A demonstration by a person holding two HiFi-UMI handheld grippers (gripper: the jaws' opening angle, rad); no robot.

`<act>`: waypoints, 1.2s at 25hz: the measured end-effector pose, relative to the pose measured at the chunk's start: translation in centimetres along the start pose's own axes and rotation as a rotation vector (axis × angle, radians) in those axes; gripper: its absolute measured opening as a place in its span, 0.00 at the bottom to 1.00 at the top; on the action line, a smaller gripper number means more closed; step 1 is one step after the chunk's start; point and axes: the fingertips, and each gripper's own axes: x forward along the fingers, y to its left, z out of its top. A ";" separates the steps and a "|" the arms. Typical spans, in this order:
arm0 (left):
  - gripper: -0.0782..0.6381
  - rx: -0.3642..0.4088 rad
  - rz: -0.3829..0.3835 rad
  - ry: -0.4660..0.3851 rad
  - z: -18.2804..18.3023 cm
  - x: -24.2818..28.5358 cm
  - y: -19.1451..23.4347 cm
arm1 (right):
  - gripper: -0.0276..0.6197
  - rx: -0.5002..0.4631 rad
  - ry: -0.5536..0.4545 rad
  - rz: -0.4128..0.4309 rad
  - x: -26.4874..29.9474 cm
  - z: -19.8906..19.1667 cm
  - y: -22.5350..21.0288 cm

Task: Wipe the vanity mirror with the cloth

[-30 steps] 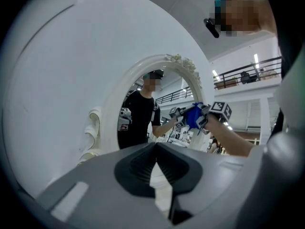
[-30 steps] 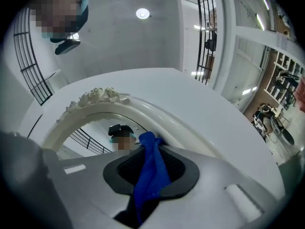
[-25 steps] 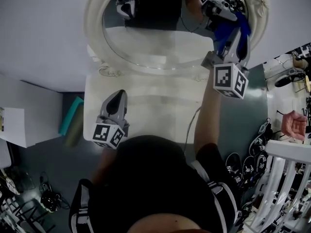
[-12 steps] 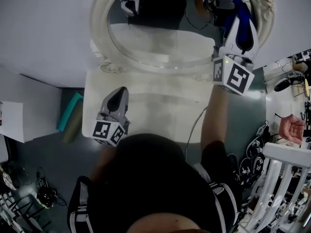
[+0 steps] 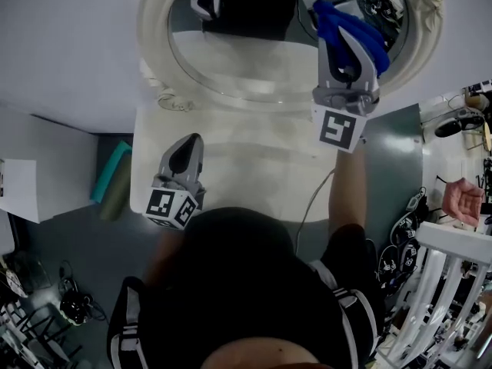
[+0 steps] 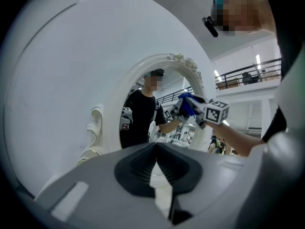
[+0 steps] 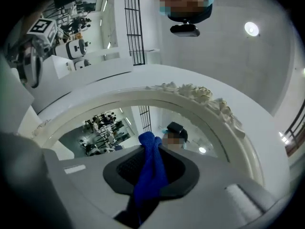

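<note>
The oval vanity mirror (image 5: 238,60) in its ornate white frame (image 5: 150,48) stands at the back of the white vanity table (image 5: 238,164). My right gripper (image 5: 347,41) is raised to the right half of the glass, shut on a blue cloth (image 5: 350,23). In the right gripper view the cloth (image 7: 150,168) hangs bunched between the jaws, right in front of the mirror glass (image 7: 114,120). My left gripper (image 5: 189,144) hovers low over the table's left part, shut on nothing. The left gripper view shows the mirror (image 6: 143,118) ahead, with the right gripper and cloth (image 6: 189,105) in front of it.
A cable (image 5: 307,202) runs from the right arm across the table. On the floor to the left lies a teal roll (image 5: 114,177). To the right are shoes (image 5: 407,233), a white rack (image 5: 450,283) and another person's hand (image 5: 461,201).
My right gripper has gone up and then left across the mirror's right side with the cloth. The left gripper has stayed where it was.
</note>
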 end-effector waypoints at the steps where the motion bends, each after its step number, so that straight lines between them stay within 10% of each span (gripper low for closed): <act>1: 0.12 -0.001 0.002 0.000 0.0 0.0 0.1 | 0.14 -0.002 -0.001 0.020 -0.4 -0.5 0.8; 30: 0.12 0.008 0.032 0.077 -1.7 -1.1 1.8 | 0.14 0.292 0.229 0.335 -10.9 -16.2 23.6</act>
